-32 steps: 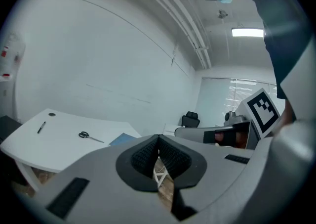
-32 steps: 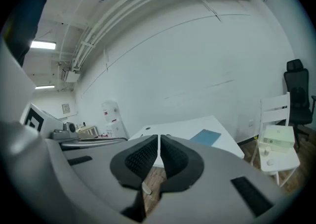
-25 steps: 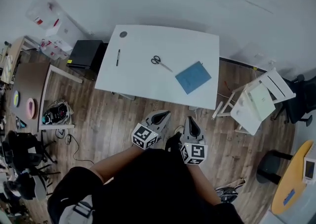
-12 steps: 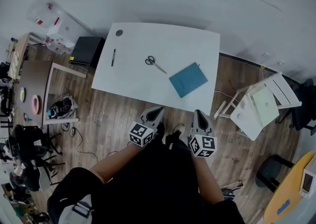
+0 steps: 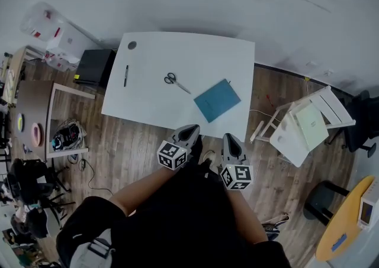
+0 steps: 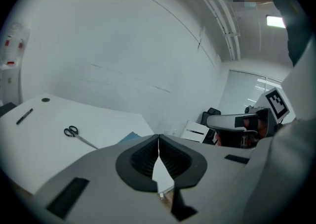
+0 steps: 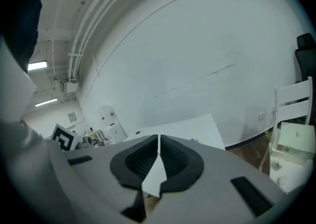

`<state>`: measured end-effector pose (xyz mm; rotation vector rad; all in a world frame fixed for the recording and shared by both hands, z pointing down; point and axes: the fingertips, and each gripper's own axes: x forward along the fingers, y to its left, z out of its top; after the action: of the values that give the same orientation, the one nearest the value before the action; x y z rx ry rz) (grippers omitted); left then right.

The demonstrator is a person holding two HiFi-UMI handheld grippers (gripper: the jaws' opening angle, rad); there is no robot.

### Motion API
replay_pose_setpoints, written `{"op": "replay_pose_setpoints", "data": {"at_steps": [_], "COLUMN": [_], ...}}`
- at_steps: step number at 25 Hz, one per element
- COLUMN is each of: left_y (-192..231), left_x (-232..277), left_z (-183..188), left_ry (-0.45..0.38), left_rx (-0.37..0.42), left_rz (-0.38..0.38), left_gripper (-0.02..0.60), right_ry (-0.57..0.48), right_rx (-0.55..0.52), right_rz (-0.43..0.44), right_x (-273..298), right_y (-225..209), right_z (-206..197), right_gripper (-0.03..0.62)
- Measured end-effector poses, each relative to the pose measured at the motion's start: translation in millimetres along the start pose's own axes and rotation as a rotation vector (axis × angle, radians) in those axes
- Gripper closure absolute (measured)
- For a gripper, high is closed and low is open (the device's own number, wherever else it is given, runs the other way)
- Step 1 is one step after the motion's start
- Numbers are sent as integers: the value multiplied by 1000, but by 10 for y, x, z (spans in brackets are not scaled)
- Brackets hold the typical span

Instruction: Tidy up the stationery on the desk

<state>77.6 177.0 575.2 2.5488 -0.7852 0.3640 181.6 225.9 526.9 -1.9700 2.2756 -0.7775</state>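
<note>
On the white desk (image 5: 148, 92) lie a black pen (image 5: 125, 75) at the left, black-handled scissors (image 5: 176, 81) in the middle, a blue notebook (image 5: 217, 100) at the right and a small dark round thing (image 5: 132, 45) in the far left corner. The left gripper view shows the scissors (image 6: 79, 136), the pen (image 6: 23, 116) and a corner of the notebook (image 6: 129, 137). My left gripper (image 5: 190, 130) and right gripper (image 5: 230, 141) hover side by side over the floor, short of the desk's near edge. Both are shut and hold nothing.
A white folding chair (image 5: 305, 122) stands right of the desk. A black box (image 5: 93, 67) and a clear plastic bin (image 5: 56, 33) sit at the desk's left end. A brown side table (image 5: 35, 104) and cables are on the wooden floor at the left.
The desk has shifted left and slightly up in the head view as the person moved. Both grippers stay shut and close together in front of the body.
</note>
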Motion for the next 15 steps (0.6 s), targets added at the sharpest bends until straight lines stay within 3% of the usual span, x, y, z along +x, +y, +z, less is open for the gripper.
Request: {"op": "replay_pose_setpoints", "data": {"at_steps": [4, 11, 15], "left_y": [151, 579, 792], "left_x": [269, 606, 826], "left_z": [-54, -50, -195], "left_ry": [32, 87, 135], "left_rx": [-41, -37, -138], "left_rz": [-29, -61, -107], "left_gripper": [566, 566, 566], "right_ry": [54, 113, 147], "right_rx": [-42, -153, -248], "right_rz": [14, -81, -141], "right_x": [229, 753, 1106], "right_y": [-7, -427, -682], "right_z": [-23, 110, 185], "right_gripper": [559, 559, 559]}}
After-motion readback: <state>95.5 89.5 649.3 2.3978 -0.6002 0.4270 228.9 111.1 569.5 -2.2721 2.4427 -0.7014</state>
